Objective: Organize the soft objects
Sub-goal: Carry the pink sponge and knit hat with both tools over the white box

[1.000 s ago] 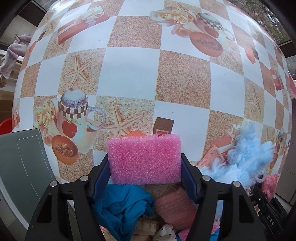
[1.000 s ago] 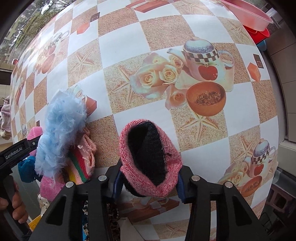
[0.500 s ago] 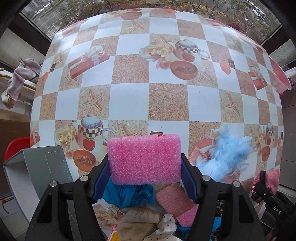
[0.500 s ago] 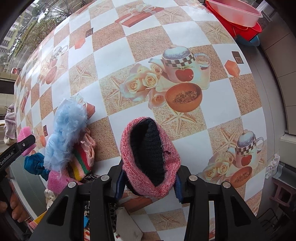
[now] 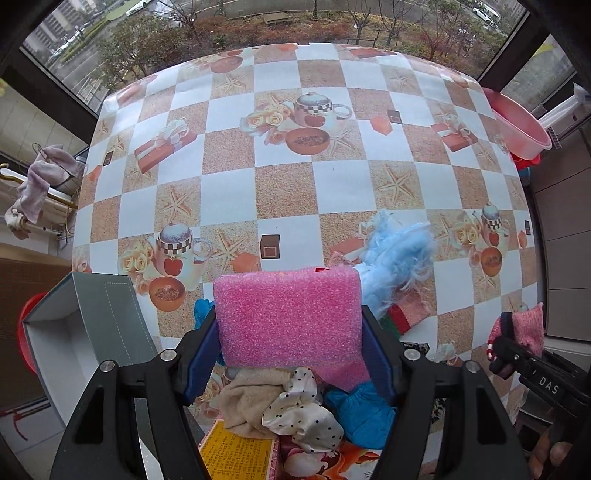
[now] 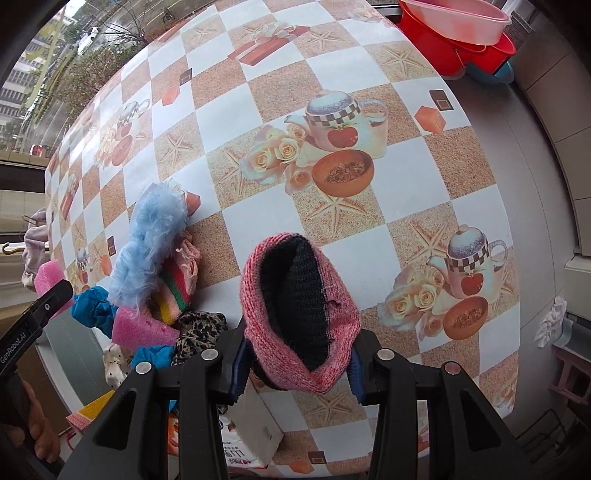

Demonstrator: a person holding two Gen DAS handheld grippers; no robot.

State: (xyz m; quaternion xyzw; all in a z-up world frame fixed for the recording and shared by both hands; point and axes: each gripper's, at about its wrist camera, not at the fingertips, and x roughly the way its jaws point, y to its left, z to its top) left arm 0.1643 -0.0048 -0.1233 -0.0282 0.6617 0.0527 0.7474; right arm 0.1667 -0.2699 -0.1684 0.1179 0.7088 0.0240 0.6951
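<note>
clamping a pink foam block (image 5: 288,317) crosswise, the left gripper (image 5: 288,347) has the open grey box (image 5: 85,332) nearer, leftward; right gripper (image 6: 295,365) grasps a pink knit pouch (image 6: 299,314).

Soft grey daylight comes in through the big glass windows (image 5: 258,33) at the far side, so both pictures are bright and easy to see. No hard shadows fall on the checked plastic tablecloth with teapot pictures (image 5: 280,192), and it has only a pale shine near its far edge. The round lens bends everything, so the straight table edges curve like a ball, and the corners go black. The middle looks sharp, but the black gripper arms at the bottom look a little soft
</note>
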